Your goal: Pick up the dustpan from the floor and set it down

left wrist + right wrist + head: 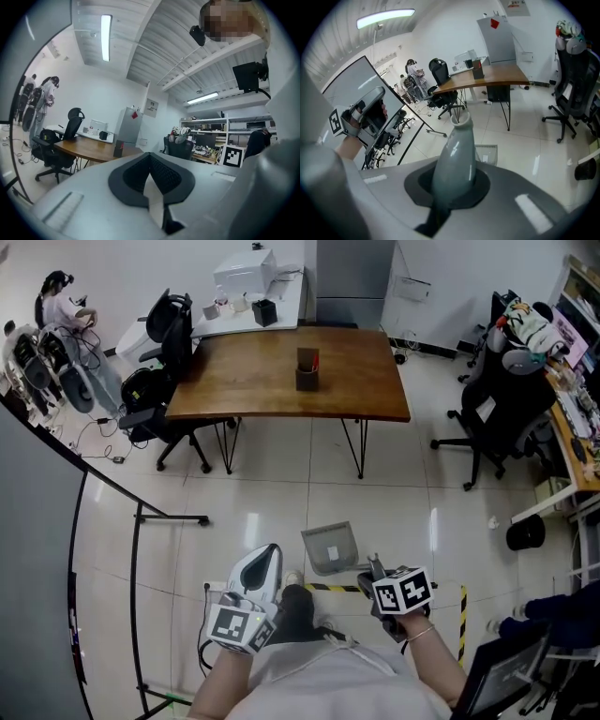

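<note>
- Right hand-held gripper pinches the dustpan by its handle. The pan is low over the floor just ahead of the person, and I cannot tell if it touches.
- Left hand-held gripper is pressed together and empty.
- Judgement: lower the pan flat, then release.
- The bench and chair are well apart, the floor tape is near, and nothing blocks.

A grey dustpan shows just ahead of the right hand-held gripper, the left hand-held gripper alongside.
</note>
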Action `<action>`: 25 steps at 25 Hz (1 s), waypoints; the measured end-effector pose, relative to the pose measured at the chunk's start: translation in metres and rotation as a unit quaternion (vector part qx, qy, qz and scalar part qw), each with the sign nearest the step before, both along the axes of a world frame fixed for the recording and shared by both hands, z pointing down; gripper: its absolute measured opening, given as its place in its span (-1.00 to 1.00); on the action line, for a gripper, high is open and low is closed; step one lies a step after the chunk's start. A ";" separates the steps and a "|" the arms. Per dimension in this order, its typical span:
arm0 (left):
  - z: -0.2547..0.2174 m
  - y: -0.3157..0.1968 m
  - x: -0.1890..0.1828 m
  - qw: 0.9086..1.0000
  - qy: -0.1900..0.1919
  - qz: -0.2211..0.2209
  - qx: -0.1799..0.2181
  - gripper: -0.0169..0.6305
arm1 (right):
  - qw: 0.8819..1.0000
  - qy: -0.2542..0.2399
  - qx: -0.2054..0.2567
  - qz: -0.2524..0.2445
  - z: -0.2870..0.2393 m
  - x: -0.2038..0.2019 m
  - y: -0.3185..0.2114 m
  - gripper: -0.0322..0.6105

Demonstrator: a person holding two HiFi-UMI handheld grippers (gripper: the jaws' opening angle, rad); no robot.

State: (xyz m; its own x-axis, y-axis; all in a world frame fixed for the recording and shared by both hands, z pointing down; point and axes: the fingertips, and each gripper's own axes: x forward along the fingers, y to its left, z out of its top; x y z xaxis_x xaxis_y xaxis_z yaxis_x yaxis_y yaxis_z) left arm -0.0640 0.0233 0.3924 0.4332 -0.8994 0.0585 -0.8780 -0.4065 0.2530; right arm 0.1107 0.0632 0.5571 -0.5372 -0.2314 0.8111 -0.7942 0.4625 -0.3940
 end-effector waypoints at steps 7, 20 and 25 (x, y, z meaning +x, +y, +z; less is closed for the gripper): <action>0.009 -0.103 -0.026 0.999 -0.005 0.038 -0.003 -0.91 | 0.997 0.030 -0.051 0.046 0.038 -0.008 -0.070 -0.90; 0.013 -0.225 -0.061 0.997 0.022 0.063 -0.033 -0.91 | 0.995 0.046 -0.028 0.088 0.035 -0.026 -0.200 -0.90; 0.037 -0.247 -0.061 0.996 0.026 0.060 -0.057 -0.91 | 0.992 0.041 -0.032 0.114 0.084 -0.030 -0.255 -0.90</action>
State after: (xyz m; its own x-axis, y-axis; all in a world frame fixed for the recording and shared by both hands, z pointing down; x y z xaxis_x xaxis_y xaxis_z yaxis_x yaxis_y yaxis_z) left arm -0.1245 -0.2234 0.4296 0.5429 -0.8294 0.1317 -0.8089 -0.4744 0.3472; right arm 0.0808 -0.1919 0.6413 -0.4084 -0.2850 0.8672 -0.9059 0.2433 -0.3466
